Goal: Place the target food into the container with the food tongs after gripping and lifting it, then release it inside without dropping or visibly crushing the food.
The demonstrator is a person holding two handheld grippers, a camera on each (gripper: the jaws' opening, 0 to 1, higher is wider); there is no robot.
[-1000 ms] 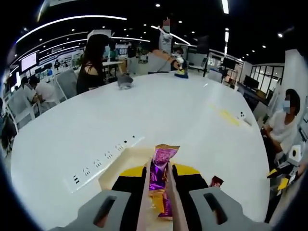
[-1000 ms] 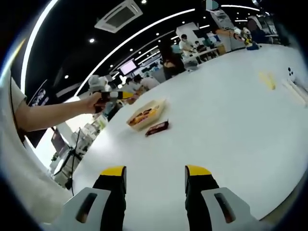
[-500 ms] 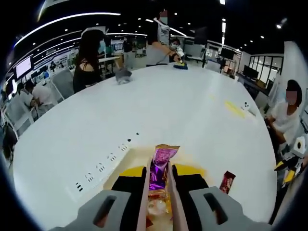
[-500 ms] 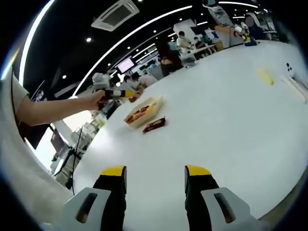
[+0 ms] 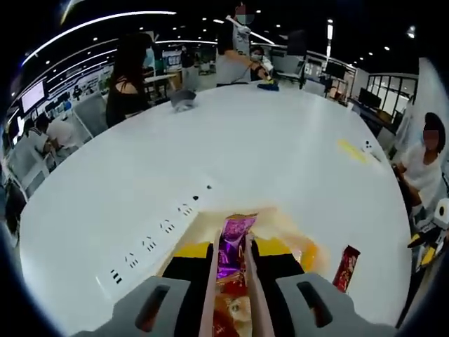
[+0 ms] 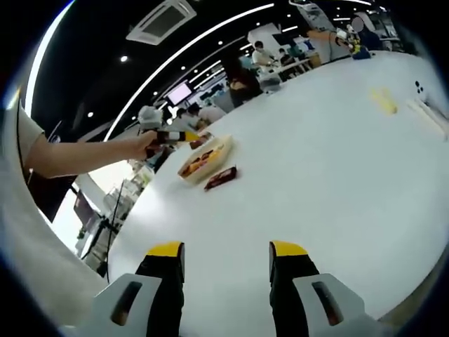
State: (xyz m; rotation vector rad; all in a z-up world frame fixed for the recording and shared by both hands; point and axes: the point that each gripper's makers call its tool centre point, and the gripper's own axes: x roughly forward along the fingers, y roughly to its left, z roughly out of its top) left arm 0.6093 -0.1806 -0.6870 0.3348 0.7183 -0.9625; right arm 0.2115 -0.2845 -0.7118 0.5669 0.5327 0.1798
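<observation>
Purple snack packet [image 5: 234, 239] sat pinched between the two pale tongs [image 5: 210, 295], which the left gripper [image 5: 230, 263] clamped with its jaws pressed in on them. It hung just above the pale tray [image 5: 277, 226] on the white desk [image 5: 266, 154], and more wrapped snacks lay inside that tray below the tongs. A row of sockets [image 5: 158, 237] ran along the desk to the left of the tray, and a red snack bar [image 5: 346, 258] lay on the desk just to its right. From the right gripper view, a person's hand [image 6: 144, 144] held the left gripper over the tray [image 6: 203, 159], with the red bar [image 6: 220, 177] beside it. The right gripper [image 6: 226, 254] hovered over bare desk, well apart, its jaws spread and holding nothing.
</observation>
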